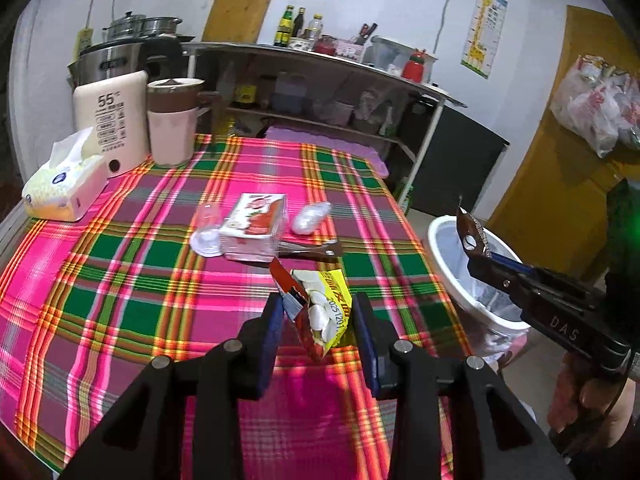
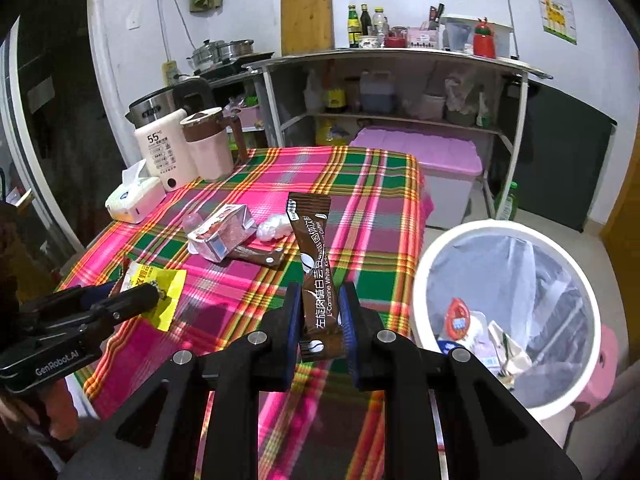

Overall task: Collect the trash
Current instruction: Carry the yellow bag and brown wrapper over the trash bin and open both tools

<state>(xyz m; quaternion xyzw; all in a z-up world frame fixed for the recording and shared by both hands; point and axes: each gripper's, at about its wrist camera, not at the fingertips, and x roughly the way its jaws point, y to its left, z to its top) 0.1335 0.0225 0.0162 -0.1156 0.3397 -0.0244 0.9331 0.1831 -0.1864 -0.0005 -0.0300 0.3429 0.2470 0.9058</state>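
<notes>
Right gripper (image 2: 320,320) clamps brown coffee sachet (image 2: 316,264), long axis upright toward 12 o'clock; left gripper (image 1: 318,320) fingers apart around yellow wrapper (image 1: 324,308); bin (image 2: 424,280) at 3 o'clock.

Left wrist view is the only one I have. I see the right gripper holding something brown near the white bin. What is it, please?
Observer: It is a brown coffee stick sachet, upright, the right gripper shut on its lower part.
Operator: Is it already above the bin?
Observer: Not quite. In the right wrist view the sachet stands over the table edge, and the white bin lies to its right.
Operator: Is the bin empty?
Observer: No. Several wrappers lie at the bottom of its clear liner.
Operator: And my left gripper?
Observer: From the right wrist view, the left gripper is at the yellow snack wrapper, near the table's front left edge.
</notes>
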